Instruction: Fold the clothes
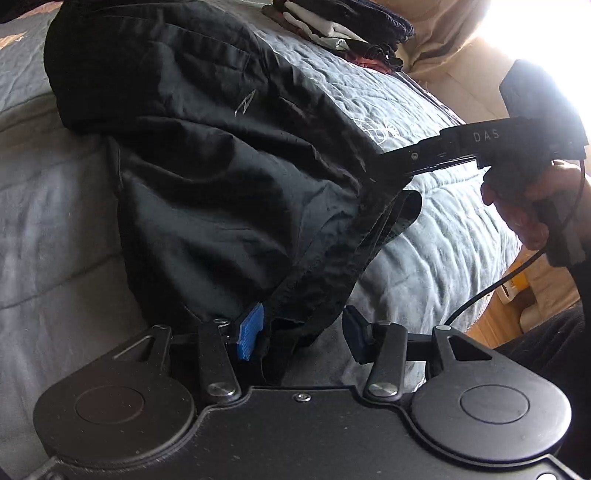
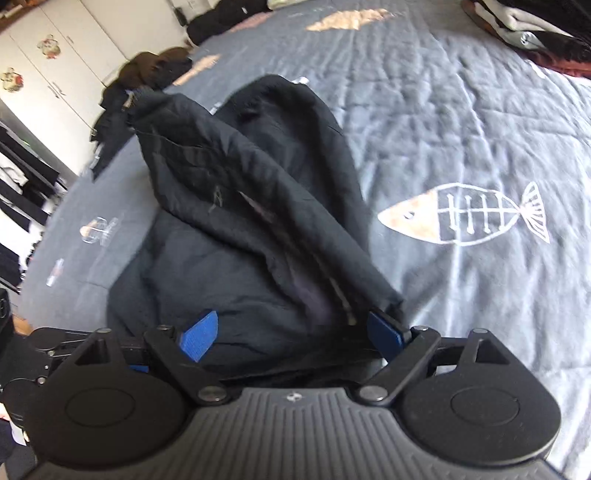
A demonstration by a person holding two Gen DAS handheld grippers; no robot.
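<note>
A black garment [image 1: 207, 166] lies crumpled on the grey-blue quilt [image 1: 424, 251], its waistband edge raised toward me. My left gripper [image 1: 303, 332] is open. The waistband hangs between its blue pads [image 1: 251, 330], against the left one, and is not pinched. In the right wrist view the same garment [image 2: 240, 184] rises in a folded ridge. My right gripper [image 2: 291, 332] is open wide over it, and the ridge ends at the right pad [image 2: 386, 330]. From the left wrist view the right gripper [image 1: 384, 177] reaches the garment's raised edge, with a hand [image 1: 524, 214] on its handle.
A stack of folded clothes [image 2: 535, 29] sits at the quilt's far right corner, also seen as the stack [image 1: 332, 26]. A heap of dark clothes [image 2: 147, 74] lies at the far left by white cupboard doors [image 2: 55, 55]. The quilt [image 2: 461, 129] carries fish prints.
</note>
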